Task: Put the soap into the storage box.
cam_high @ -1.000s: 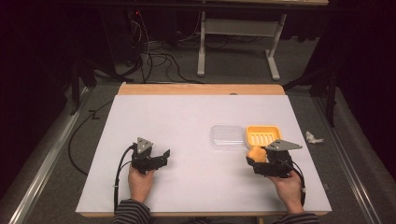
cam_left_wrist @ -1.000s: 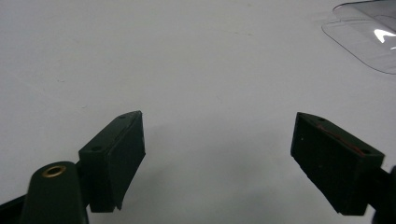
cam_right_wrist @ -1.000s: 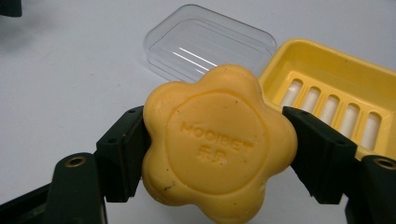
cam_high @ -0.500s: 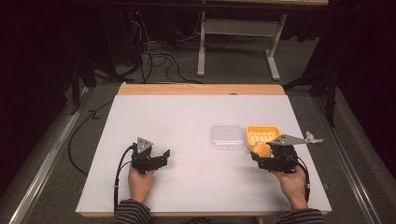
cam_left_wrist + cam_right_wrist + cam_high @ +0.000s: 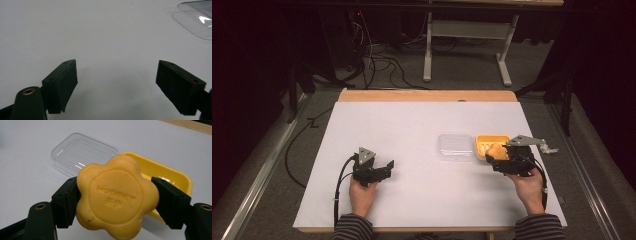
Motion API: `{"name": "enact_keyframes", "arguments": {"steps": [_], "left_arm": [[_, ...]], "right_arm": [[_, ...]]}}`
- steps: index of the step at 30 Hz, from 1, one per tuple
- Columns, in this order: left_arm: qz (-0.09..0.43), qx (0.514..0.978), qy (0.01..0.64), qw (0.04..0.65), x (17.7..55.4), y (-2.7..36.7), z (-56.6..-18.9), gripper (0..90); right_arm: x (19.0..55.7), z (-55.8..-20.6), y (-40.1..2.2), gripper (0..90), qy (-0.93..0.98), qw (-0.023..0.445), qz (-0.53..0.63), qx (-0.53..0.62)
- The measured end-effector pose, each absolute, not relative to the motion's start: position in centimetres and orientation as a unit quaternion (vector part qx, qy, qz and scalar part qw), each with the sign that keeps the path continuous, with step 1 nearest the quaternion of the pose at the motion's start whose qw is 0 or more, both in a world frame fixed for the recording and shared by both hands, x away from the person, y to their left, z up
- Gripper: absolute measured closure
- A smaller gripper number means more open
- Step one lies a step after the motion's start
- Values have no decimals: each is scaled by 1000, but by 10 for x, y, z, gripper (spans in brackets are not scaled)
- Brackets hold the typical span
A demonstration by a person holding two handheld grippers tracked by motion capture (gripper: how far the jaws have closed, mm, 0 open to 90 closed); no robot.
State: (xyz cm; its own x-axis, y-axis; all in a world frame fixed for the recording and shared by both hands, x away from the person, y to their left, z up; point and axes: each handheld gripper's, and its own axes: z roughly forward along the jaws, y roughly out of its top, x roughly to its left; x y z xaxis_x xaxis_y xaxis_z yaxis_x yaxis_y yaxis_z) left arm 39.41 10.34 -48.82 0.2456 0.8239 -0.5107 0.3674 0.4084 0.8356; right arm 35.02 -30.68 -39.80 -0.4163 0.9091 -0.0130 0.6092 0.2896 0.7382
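Observation:
A flower-shaped orange soap (image 5: 116, 197) is clamped between the jaws of my right gripper (image 5: 116, 202), which is shut on it. In the high view that gripper (image 5: 498, 156) holds the soap (image 5: 496, 149) at the near edge of a yellow soap dish (image 5: 488, 140). A clear plastic lid (image 5: 455, 146) lies flat just left of the dish, and also appears as the lid (image 5: 82, 152) beyond the soap. My left gripper (image 5: 387, 167) rests at the near left of the table, and its jaws (image 5: 117, 86) stand wide open over bare white surface.
The white table top (image 5: 412, 125) has a wooden strip along its far edge. A small white object (image 5: 551, 149) lies right of the dish. Cables and a desk frame sit on the floor beyond the table.
My right gripper with the soap has moved right and slightly up, toward the near edge of the yellow dish. The left gripper has stayed put.

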Motion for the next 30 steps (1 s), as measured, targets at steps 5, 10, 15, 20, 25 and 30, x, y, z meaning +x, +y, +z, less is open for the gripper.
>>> {"name": "enact_keyframes", "arguments": {"steps": [5, 10, 15, 20, 25, 30], "left_arm": [[189, 510, 585, 602, 394, 103, -488, 181], [189, 510, 584, 602, 394, 103, -488, 181], [189, 512, 585, 600, 394, 104, -488, 181], [189, 512, 585, 600, 394, 104, -488, 181], [189, 512, 585, 600, 394, 104, -488, 182], [189, 511, 585, 600, 394, 104, -488, 182]], "right_arm": [[356, -397, -311, 275, 770, 225, 331, 496], [362, -397, -315, 275, 768, 219, 330, 503], [365, -397, -317, 275, 765, 218, 327, 510], [370, -397, -319, 275, 765, 218, 322, 513], [376, -399, -321, 275, 764, 215, 318, 519], [381, -401, -324, 275, 761, 213, 313, 527]]}}
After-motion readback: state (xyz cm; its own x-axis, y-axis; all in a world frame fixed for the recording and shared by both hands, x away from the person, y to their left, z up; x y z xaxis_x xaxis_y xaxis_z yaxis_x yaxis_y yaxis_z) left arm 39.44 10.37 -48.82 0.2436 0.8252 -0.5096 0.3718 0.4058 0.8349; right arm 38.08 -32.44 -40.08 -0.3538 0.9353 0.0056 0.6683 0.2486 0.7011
